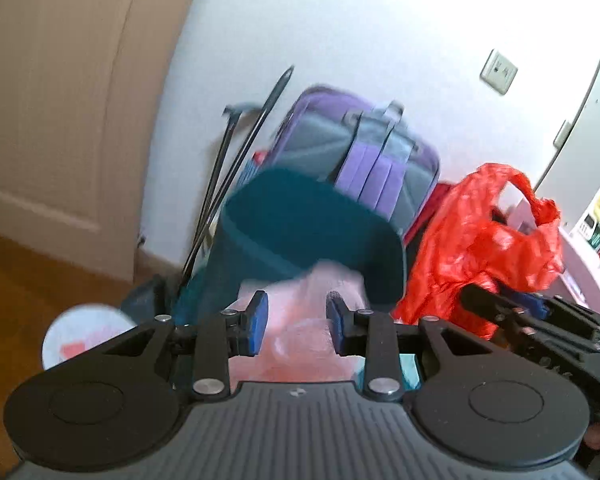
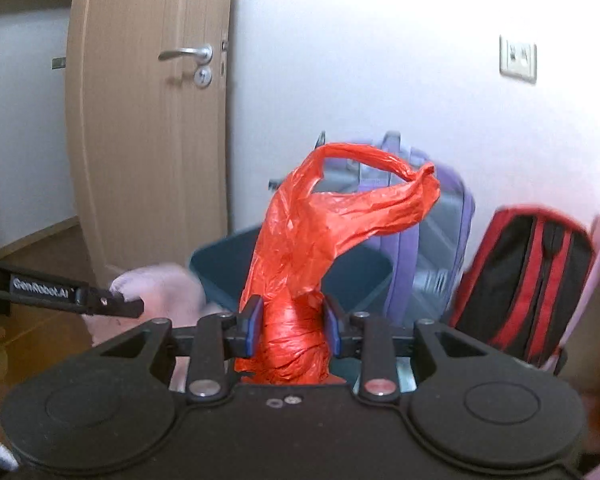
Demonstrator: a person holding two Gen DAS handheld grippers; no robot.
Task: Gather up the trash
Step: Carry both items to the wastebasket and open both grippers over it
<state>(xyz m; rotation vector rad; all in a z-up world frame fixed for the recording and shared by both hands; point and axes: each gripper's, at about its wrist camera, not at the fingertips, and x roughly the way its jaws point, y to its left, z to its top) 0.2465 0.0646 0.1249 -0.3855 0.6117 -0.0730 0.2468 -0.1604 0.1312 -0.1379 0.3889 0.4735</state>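
Right wrist view: right gripper (image 2: 290, 330) is clamped on the bunched neck of a red plastic bag (image 2: 300, 248); both blue pads press the plastic. The bag's loop handles stand up above the jaws, in front of the teal bin (image 2: 216, 276). The left gripper's finger reaches in from the left edge, its tip against a pale pink bag (image 2: 160, 288) just left of the bin.

Left wrist view: left gripper (image 1: 296, 320) has its blue pads (image 1: 258, 322) set apart on either side of the pale pink bag (image 1: 300, 320). Blur hides contact, so I cannot tell whether it is gripped. The bag sits at the near rim of the teal bin (image 1: 312, 232), whose dark opening faces the camera. The red plastic bag (image 1: 480, 240) hangs just right of the bin, with the right gripper's fingers entering from the right edge.

Only in the left view: black rods (image 1: 228, 176) leaning on the wall left of the bin, and a white round lid (image 1: 80, 336) on the wood floor (image 1: 20, 276). Only in the right view: the door handle (image 2: 186, 54) and a red and black backpack (image 2: 528, 280) at right.

A purple suitcase (image 2: 428, 232) stands touching the bin's far side, against the wall. A wall socket (image 2: 518, 58) is mounted above. The bin is hemmed in at the rear and both sides; the near side is open.
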